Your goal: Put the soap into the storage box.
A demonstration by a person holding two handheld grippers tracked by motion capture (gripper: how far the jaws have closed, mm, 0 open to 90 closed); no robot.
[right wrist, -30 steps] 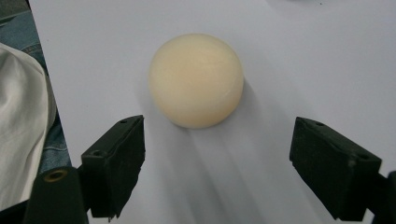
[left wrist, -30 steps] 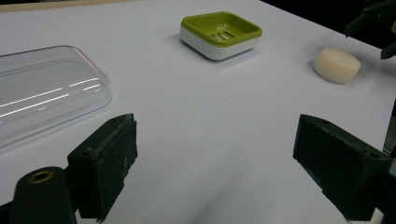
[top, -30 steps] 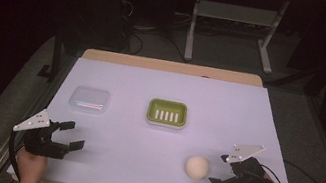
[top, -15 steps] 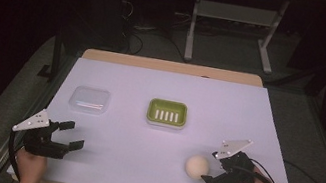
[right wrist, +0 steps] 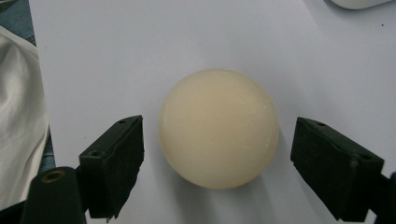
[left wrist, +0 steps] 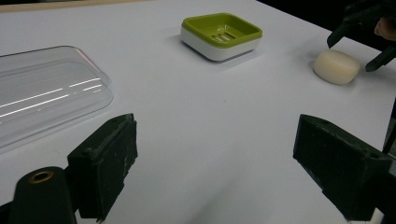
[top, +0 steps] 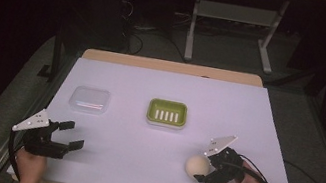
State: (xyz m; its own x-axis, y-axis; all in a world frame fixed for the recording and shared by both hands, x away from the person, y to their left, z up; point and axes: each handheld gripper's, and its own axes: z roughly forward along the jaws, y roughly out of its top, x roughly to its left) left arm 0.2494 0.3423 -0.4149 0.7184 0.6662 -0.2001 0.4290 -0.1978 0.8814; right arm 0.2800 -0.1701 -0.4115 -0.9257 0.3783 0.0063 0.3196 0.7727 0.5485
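A round cream soap bar (top: 196, 165) (right wrist: 218, 127) lies on the white table sheet (top: 248, 116) at the front right. My right gripper (top: 205, 168) (right wrist: 217, 144) is open, one jaw on each side of the soap with a gap on both sides. My left gripper (top: 73, 135) (left wrist: 219, 163) is open near the front left edge, with only bare sheet between its jaws. A green soap dish (top: 167, 113) (left wrist: 221, 35) with a slotted floor sits mid-table. From the left gripper view, the soap bar (left wrist: 337, 66) and the right gripper (left wrist: 359, 28) are at the far right.
A clear plastic lid (top: 90, 99) (left wrist: 42, 93) lies to the left of the dish. White cloth (right wrist: 21, 116) shows at the left edge of the right gripper view. A metal stand (top: 233, 28) is on the dark floor behind the table.
My right gripper has moved left toward the soap and now has its jaws on either side of it. The left gripper has stayed in place.
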